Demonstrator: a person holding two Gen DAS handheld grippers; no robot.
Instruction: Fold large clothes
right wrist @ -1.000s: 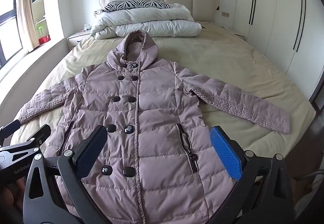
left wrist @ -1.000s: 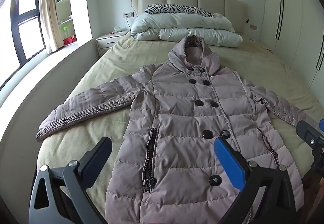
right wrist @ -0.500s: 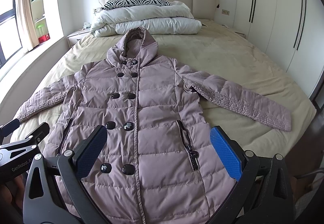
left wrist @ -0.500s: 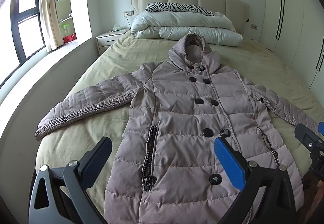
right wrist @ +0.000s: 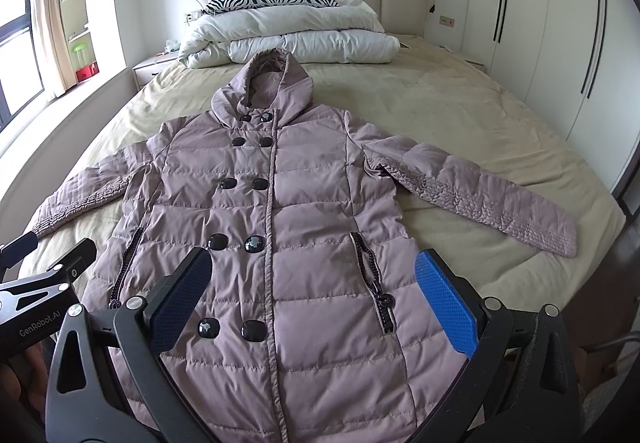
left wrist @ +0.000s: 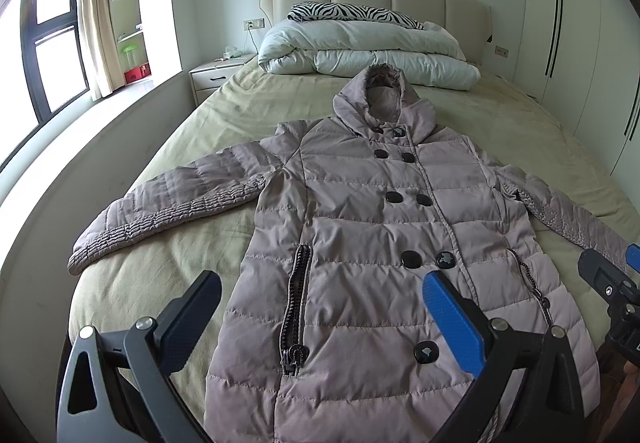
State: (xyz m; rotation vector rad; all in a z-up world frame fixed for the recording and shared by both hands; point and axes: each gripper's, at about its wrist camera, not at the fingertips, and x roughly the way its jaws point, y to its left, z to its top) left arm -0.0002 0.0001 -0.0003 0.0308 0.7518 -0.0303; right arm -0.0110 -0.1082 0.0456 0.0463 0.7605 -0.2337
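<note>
Lying flat on the bed [left wrist: 208, 147], a quilted, puffy mauve coat [left wrist: 372, 227]; left hand-held gripper [left wrist: 320, 307] and right hand-held gripper [right wrist: 312, 291] both wide open, empty.

We hold our left gripper [left wrist: 320, 307] low and level, its jaws spread wide with nothing between them. Our right gripper [right wrist: 316, 291] sits just beside it at the same height, jaws equally wide and empty, both pointing forward and slightly downward.
</note>
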